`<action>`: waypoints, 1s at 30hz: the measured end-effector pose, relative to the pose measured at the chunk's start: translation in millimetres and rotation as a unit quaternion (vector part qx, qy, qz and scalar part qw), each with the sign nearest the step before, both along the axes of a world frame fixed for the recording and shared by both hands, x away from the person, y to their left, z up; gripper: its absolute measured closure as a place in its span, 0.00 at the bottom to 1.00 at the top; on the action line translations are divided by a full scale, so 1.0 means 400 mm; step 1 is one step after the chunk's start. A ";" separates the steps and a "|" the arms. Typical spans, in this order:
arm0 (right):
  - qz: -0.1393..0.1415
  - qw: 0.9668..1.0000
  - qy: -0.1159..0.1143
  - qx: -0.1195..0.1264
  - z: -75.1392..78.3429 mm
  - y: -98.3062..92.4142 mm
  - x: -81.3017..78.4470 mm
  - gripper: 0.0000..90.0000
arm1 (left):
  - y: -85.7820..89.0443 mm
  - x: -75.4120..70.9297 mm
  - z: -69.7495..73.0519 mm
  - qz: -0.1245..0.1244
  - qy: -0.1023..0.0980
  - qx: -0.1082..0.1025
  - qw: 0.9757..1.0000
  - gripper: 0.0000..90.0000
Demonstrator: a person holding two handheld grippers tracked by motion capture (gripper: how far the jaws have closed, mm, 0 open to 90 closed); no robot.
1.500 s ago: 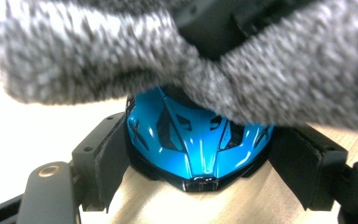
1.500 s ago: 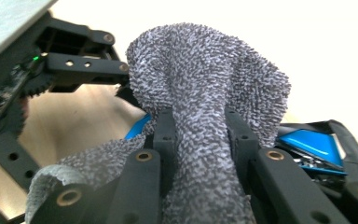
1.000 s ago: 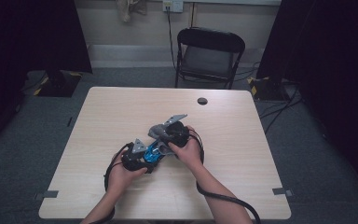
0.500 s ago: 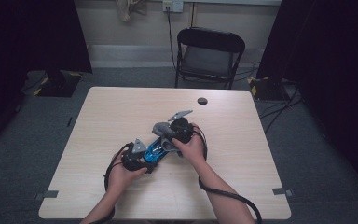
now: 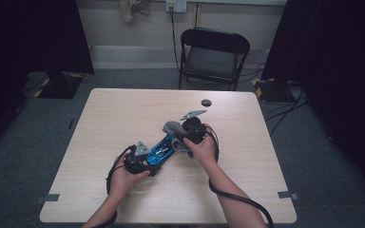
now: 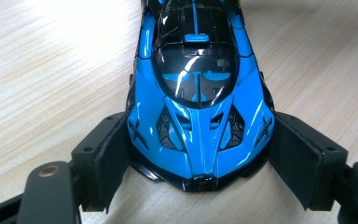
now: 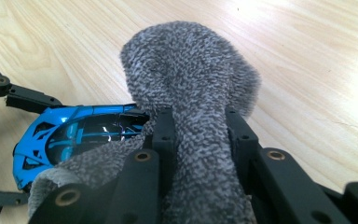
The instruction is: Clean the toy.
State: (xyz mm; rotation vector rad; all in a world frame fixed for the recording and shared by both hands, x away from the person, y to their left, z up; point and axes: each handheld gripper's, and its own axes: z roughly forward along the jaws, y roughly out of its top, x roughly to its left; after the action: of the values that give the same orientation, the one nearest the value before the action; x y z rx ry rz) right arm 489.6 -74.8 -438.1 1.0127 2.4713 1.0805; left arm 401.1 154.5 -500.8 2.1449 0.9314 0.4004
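we keep the glossy, slippery toy car pinched at its nose in the left gripper jaws, while the right gripper jaws squeeze the soft grey cloth.

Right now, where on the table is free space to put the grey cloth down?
The far left of the table, beyond the blue toy car, is bare. So is the right side, below the small black disc. The middle is crowded: left gripper, car, grey cloth, right gripper.
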 end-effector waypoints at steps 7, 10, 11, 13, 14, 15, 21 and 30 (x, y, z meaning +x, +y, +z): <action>0.030 0.999 -0.009 0.013 0.016 0.017 -0.036 0.78 | 0.000 0.000 0.000 0.000 0.000 0.000 1.000 0.26; 0.046 0.999 -0.008 0.025 0.014 0.036 -0.052 0.78 | 0.000 0.000 0.000 0.000 0.000 0.001 1.000 0.26; 0.050 0.998 -0.006 0.028 0.013 0.043 -0.059 0.78 | 0.000 0.000 0.000 0.000 0.000 0.001 1.000 0.26; 0.056 0.998 -0.005 0.031 0.011 0.050 -0.064 0.78 | 0.000 0.000 0.000 0.000 0.000 0.001 1.000 0.26; 0.067 0.997 -0.002 0.034 0.004 0.068 -0.076 0.78 | 0.000 0.000 0.000 0.000 0.000 0.000 1.000 0.26; 0.067 0.997 -0.002 0.034 0.004 0.068 -0.076 0.78 | 0.000 0.000 0.000 0.000 0.000 0.000 1.000 0.26; 0.098 0.994 0.007 0.037 -0.018 0.121 -0.110 0.78 | 0.000 0.000 0.000 0.000 0.001 0.000 1.000 0.26; 0.137 0.990 0.018 0.026 -0.049 0.172 -0.141 0.78 | 0.002 0.001 0.001 -0.001 -0.003 0.006 1.000 0.26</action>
State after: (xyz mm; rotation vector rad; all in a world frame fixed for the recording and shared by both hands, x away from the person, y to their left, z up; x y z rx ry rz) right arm 433.0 -5.8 -457.9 0.7253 2.6815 1.2225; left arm 401.6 155.2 -500.4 2.1531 0.9256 0.4126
